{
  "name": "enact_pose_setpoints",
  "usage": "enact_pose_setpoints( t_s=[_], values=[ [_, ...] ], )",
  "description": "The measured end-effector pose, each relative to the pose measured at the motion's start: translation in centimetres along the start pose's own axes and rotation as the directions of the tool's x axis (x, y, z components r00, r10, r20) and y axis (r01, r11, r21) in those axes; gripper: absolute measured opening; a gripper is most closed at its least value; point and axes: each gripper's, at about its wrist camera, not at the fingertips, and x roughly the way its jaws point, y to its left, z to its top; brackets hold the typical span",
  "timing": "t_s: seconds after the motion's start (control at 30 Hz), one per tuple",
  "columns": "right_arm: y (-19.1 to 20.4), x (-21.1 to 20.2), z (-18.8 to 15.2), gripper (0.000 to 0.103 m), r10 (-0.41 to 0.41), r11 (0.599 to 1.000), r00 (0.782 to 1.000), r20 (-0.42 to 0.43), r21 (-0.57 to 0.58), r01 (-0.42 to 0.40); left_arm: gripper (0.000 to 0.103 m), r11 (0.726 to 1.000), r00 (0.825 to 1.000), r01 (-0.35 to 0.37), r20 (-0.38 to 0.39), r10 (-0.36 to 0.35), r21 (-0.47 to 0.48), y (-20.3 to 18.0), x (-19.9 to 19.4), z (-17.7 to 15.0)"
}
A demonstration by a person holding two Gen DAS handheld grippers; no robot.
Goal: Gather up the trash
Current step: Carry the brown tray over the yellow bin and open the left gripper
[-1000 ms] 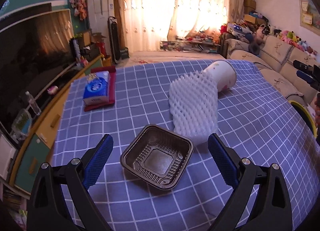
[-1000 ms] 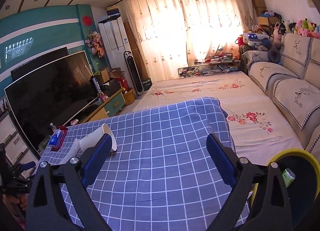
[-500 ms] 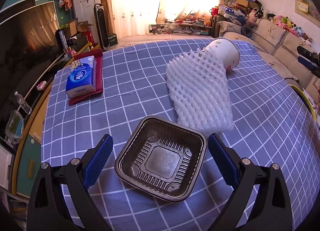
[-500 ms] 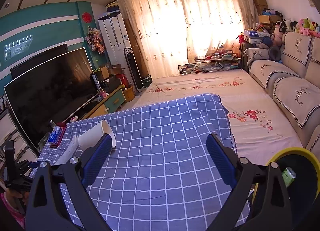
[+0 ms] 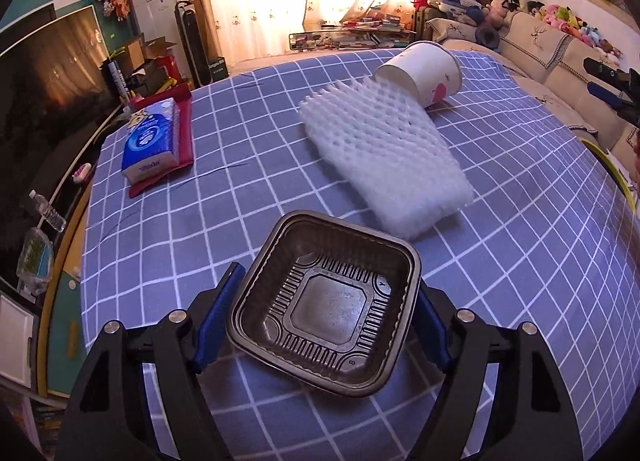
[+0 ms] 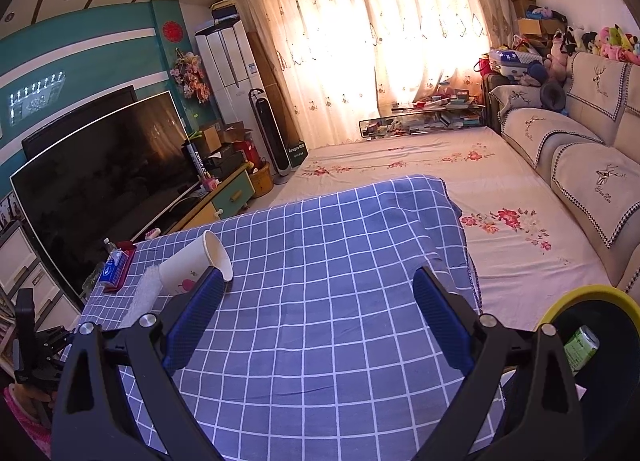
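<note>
The left gripper [image 5: 326,317] is closing its fingers [image 5: 218,315] around the dark plastic tray [image 5: 326,301]; it should squeeze the side walls evenly below the rim; the right gripper [image 6: 320,321] hangs released, grasping nothing.

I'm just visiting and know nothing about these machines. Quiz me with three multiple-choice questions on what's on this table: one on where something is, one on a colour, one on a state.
1. Where is the brown plastic tray?
A. between the left gripper's jaws
B. inside the bin
C. on the tissue pack

2. What colour is the rim of the bin?
A. red
B. yellow
C. white

3. How is the paper cup placed?
A. upright
B. upside down
C. lying on its side

Answers:
1 A: the blue pads flank the tray's two sides as the jaws are closing.
2 B: the right wrist view shows a yellow rim by the table.
3 C: its open mouth faces sideways in the right wrist view, beside the white foam net.
</note>
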Motion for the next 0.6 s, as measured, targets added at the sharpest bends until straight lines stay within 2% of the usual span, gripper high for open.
enact_pose_setpoints(
  t_s=[0.3, 0.43, 0.6],
  values=[
    [0.1, -0.6, 0.1, 0.091, 0.005, 1.000, 1.000, 0.017, -0.003, -0.005, 0.077, 0.999, 0.998, -0.031, 0.052, 0.033, -0.036, -1.3, -5.7, -1.8],
    [0.2, -1.8, 0.5, 0.091, 0.000, 1.000, 0.998, 0.061, 0.001, 0.000, 0.077, 1.000, 0.994, -0.007, 0.112, 0.008, -0.006, -3.9, -8.2, -0.6],
    [0.0, -3.5, 1.2, 0.091, -0.038, 0.999, 0.992, 0.124, -0.011, 0.040, 0.077, 0.996, 0.982, 0.066, 0.174, -0.077, 0.067, -9.4, -9.0, 2.1]
  ],
)
